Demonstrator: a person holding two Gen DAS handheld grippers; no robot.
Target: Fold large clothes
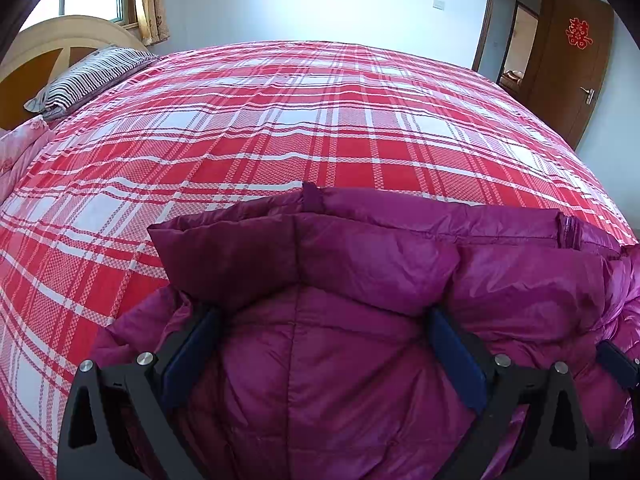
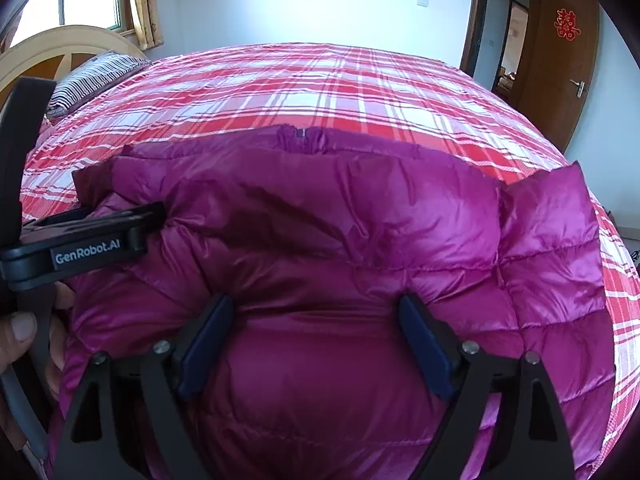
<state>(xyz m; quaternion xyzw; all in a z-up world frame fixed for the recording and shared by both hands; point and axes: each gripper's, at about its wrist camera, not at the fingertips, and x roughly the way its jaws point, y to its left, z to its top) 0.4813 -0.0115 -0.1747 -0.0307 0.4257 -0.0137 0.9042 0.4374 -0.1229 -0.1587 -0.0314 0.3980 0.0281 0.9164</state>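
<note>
The magenta down jacket point(image 1: 340, 320) lies bunched on the near edge of the bed point(image 1: 280, 120), its puffy quilted body filling the foreground of both wrist views, with a zipper end point(image 2: 301, 133) showing at the far edge of the heap and a sleeve or side panel point(image 2: 560, 248) trailing off to the right. Its long axis seems to run left to right across the near side of the bed, parallel to that edge, though so much is doubled over that I cannot tell which end is collar and which is hem. The left tool point(image 1: 320, 344) stands spread, its blue pads either side of a thick ridge of quilting, not pressed together on it; the right tool point(image 2: 316, 340) stands likewise spread around a fat bulge of fabric, beside the other. The step in hand looks like gathering a fold, and to do it well both tools should close on the same layer at matching height, then carry it evenly so the slippery shell does not slide or twist. The striped pillow point(image 1: 92, 76) and headboard point(image 1: 52, 44) sit well apart at far left, the door point(image 1: 576, 72) at far right.
</note>
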